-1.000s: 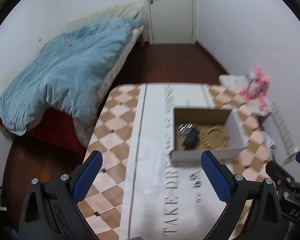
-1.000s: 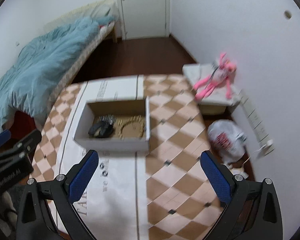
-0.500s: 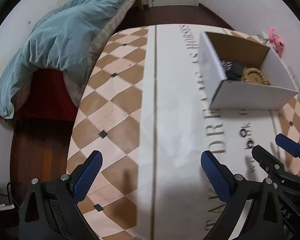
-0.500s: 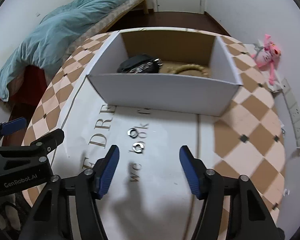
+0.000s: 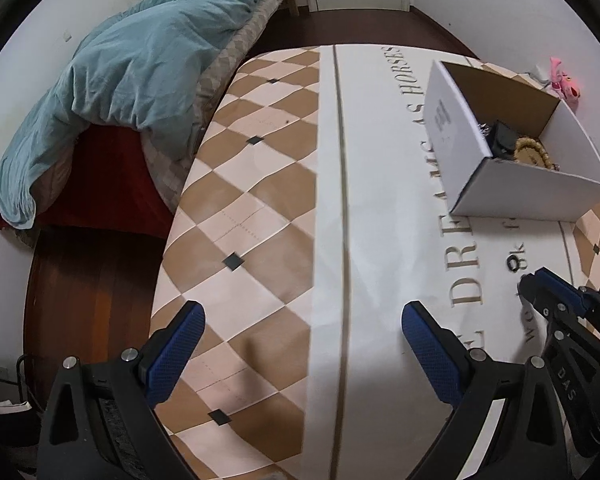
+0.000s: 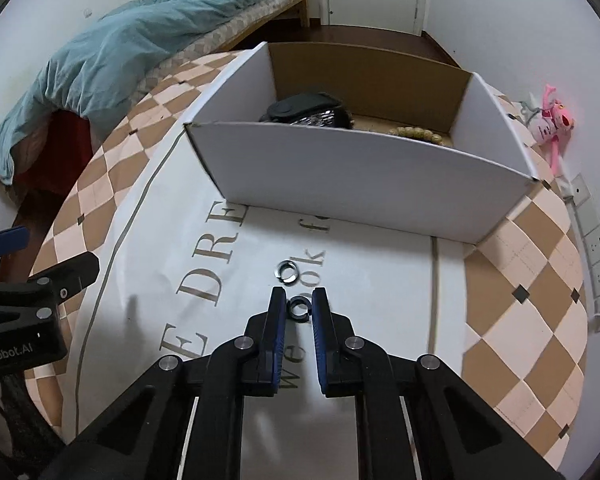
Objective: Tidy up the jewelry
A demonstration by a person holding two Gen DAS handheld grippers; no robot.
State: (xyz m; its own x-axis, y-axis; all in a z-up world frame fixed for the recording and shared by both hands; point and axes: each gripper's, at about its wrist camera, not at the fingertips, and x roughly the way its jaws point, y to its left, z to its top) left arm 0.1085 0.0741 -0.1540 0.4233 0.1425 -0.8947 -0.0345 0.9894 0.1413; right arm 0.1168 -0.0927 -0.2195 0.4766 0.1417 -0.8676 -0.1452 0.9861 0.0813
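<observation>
Two small dark metal rings lie on the white lettered cloth in front of a white cardboard box (image 6: 364,184). The near ring (image 6: 299,307) sits between the fingertips of my right gripper (image 6: 299,300), whose jaws are narrowed around it with small gaps on both sides. The far ring (image 6: 286,271) lies just beyond. The box holds a black object (image 6: 304,106) and a beaded bracelet (image 6: 418,134). My left gripper (image 5: 300,324) is wide open and empty, low over the table's left part. The box (image 5: 500,196) and one ring (image 5: 513,265) show at its right.
The table carries a brown and cream checked cloth (image 5: 236,216) with a white lettered strip. A bed with a blue duvet (image 5: 132,80) stands to the left. A pink plush toy (image 6: 552,120) and a power strip (image 6: 592,240) lie at the right by the wall.
Both grippers dropped low toward the table. My right gripper moved forward to the near ring and its jaws narrowed from wide open to close around it. My left gripper stayed open.
</observation>
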